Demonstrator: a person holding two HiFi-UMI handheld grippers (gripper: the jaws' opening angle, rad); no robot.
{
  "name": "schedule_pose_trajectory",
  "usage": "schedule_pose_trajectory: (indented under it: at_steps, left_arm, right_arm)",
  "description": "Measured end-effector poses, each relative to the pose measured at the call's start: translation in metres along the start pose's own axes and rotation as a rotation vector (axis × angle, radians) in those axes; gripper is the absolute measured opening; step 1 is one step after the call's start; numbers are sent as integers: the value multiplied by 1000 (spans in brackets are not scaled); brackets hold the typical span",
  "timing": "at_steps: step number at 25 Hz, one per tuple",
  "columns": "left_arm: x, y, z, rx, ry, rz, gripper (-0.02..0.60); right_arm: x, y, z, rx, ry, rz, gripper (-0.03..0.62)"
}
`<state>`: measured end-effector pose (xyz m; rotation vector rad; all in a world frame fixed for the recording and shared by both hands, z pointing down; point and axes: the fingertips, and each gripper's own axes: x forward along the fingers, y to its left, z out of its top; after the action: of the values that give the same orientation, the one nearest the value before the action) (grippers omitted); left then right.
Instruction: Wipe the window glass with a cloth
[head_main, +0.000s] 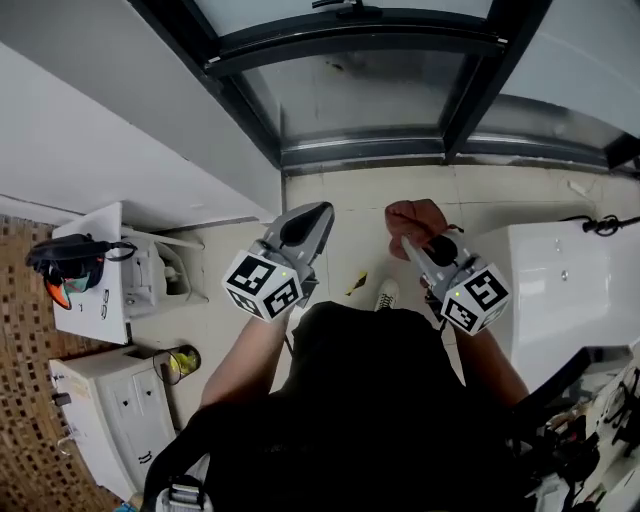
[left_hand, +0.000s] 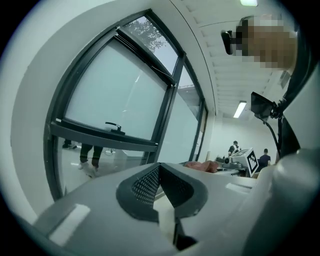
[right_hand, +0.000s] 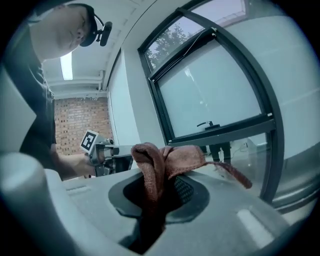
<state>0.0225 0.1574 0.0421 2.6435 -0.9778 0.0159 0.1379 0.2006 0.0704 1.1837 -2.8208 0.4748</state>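
Gripping a crumpled, nubbly rust-red cloth is the right gripper.

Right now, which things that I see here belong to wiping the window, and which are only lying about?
For the job:
- cloth, clamped in the right gripper
- window glass

Lying about:
- white cabinet
- yellow scrap on the floor
- white table

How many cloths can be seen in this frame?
1. A reddish-brown cloth is clamped in the right gripper. The left gripper is shut and empty. No other cloth shows, though the person's body hides some floor.
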Motion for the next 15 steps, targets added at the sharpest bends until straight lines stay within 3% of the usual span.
schedule_pose_trajectory:
  at_steps: [4, 10, 15]
  left_arm:
    - [12, 26, 10, 49, -6, 95, 17]
    - [0, 78, 3, 80, 61, 160, 17]
    - [7, 143, 9, 72, 72, 170, 17]
  right_arm:
    - [27, -29, 2, -44, 41, 52, 44]
    - [81, -44, -3, -205, 133, 73, 44]
    - [152, -57, 1, -218, 173, 65, 44]
